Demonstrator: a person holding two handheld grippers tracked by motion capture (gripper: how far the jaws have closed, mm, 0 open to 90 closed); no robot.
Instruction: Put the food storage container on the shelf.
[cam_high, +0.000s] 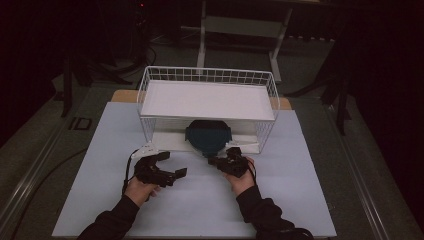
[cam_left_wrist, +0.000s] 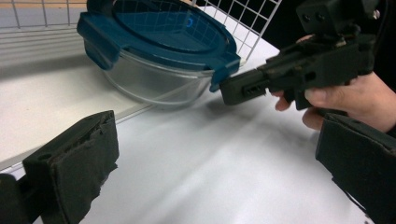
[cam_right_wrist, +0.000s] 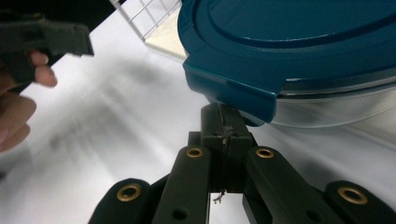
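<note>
A round glass container (cam_high: 208, 135) with a dark blue clip-on lid (cam_left_wrist: 159, 28) sits on the lower level of a white wire rack (cam_high: 207, 75), jutting out of the rack's front. My right gripper (cam_right_wrist: 225, 128) has its jaws pressed together with nothing between them. Its tip lies at the lid's front latch (cam_right_wrist: 238, 91), just beneath it, and in the left gripper view the right gripper (cam_left_wrist: 229, 91) touches that latch (cam_left_wrist: 224, 72). My left gripper (cam_left_wrist: 217, 158) rests open to the left of the container, apart from it, with nothing between its pads (cam_left_wrist: 74, 158).
The rack stands at the back of a white mat (cam_high: 200, 200) that covers the table; its upper shelf (cam_high: 207, 100) overhangs the container. Dark floor and table legs lie beyond. The person's hands hold both grippers near the mat's middle.
</note>
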